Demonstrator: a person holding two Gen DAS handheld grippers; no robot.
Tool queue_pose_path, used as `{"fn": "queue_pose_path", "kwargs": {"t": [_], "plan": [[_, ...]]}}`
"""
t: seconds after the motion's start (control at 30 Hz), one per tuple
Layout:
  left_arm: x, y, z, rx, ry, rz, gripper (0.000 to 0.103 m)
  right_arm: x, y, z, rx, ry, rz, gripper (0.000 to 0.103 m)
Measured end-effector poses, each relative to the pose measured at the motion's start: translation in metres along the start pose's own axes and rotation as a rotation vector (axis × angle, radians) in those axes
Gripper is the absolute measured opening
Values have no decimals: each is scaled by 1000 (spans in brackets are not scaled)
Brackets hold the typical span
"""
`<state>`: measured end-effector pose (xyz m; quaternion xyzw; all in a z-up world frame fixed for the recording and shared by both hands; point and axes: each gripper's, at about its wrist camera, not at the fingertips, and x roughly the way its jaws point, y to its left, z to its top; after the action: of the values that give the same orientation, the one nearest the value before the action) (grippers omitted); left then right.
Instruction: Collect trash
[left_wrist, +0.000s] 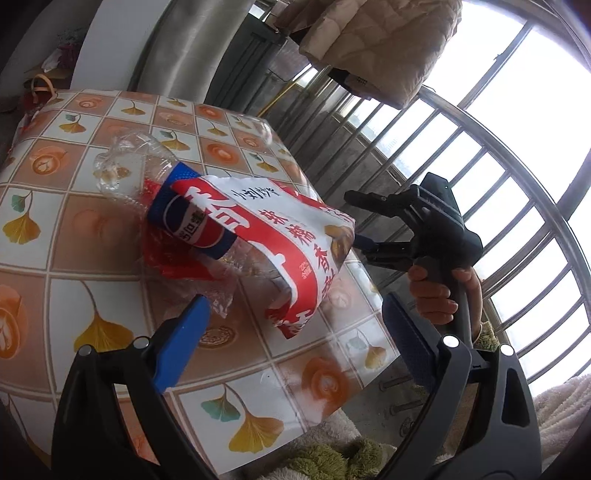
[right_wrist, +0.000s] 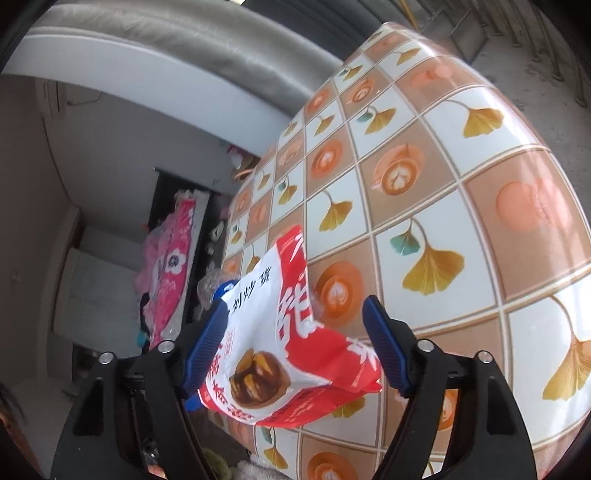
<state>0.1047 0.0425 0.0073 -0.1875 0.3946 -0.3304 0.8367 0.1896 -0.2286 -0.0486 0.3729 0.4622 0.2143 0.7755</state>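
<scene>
Two pieces of trash on the tiled-pattern tablecloth, crushed clear plastic bottle with blue-red label under a red-and-white snack bag, right gripper spread around the bag, left gripper spread wide, empty, near the bag.

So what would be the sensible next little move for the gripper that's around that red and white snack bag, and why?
Probably close the right gripper on the snack bag. The bag already sits between its blue pads, but the jaws stand open with a gap on one side, so nothing is gripped yet. The left gripper hangs open short of the crushed plastic bottle lying on the table.
</scene>
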Motion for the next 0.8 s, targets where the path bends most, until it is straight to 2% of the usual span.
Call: {"fn": "queue_pose_path", "kwargs": {"t": [0.47, 0.8], "plan": [[23, -4, -4, 6, 44, 11, 90, -15, 6, -41, -75, 80, 53, 45], [20, 6, -2, -23, 33, 55, 90, -11, 15, -57, -123, 97, 84, 39]]}}
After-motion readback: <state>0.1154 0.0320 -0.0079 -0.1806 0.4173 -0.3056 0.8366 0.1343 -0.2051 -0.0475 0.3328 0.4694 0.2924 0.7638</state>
